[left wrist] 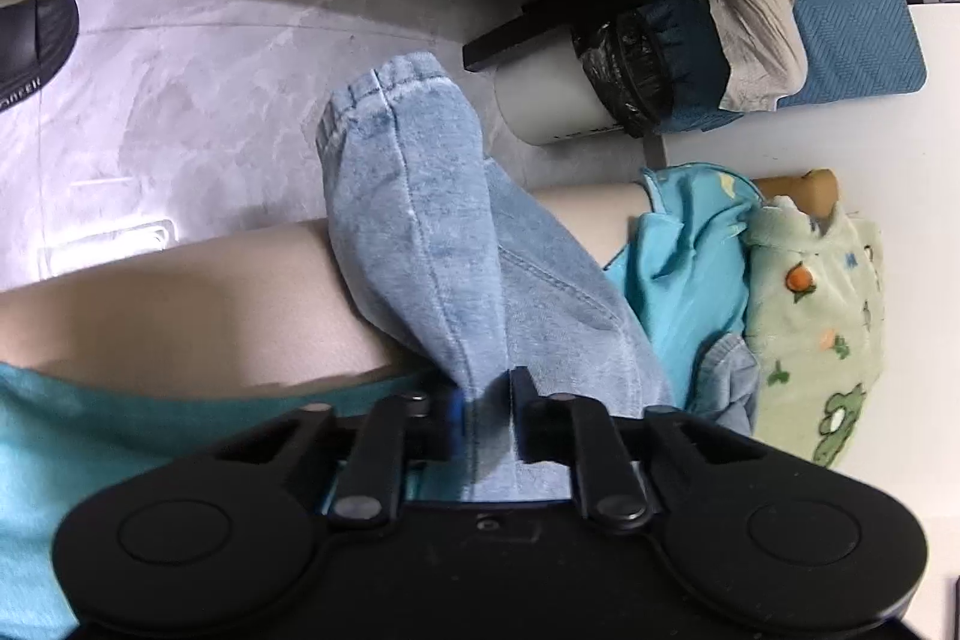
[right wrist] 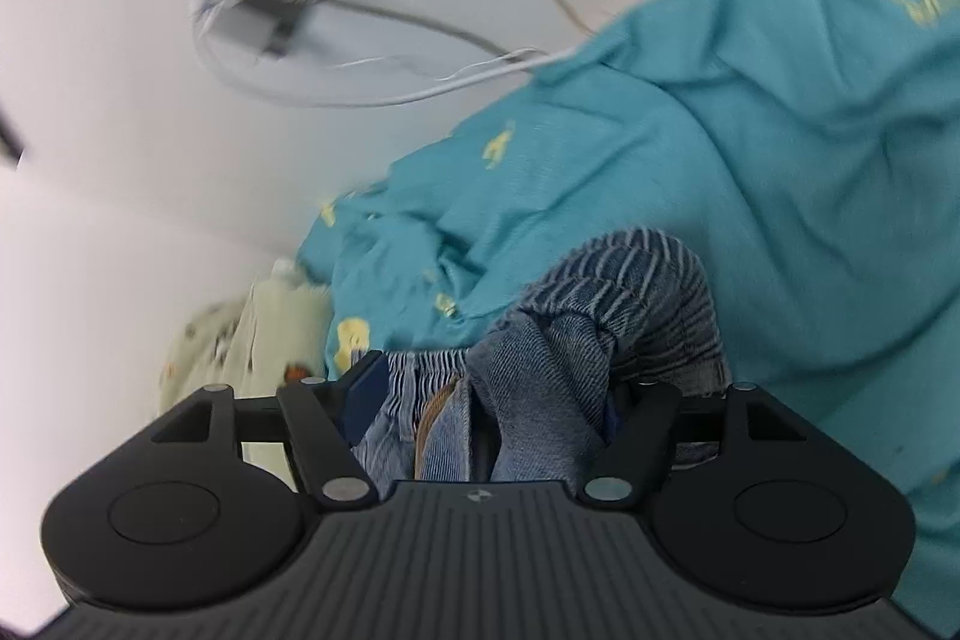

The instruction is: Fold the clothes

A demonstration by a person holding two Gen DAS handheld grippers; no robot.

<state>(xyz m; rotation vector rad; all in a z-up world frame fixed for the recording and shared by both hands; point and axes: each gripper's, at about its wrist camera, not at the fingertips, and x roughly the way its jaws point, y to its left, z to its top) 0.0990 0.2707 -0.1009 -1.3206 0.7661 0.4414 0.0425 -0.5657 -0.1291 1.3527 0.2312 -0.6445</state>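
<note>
Left tongs (left wrist: pixel 487 415) clamped on denim jeans (left wrist: pixel 432 244); right tongs (right wrist: pixel 492 400) clamped on bunched waistband.

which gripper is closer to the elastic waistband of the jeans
Right. The right gripper is clamped on the gathered waistband. The left gripper grips a jeans leg with the cuff hanging away from it.

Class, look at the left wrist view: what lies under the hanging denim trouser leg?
Under the denim trouser leg show the person's bare thigh, grey floor and, at the right, a teal garment. Whatever lies directly behind the denim is covered.
</note>
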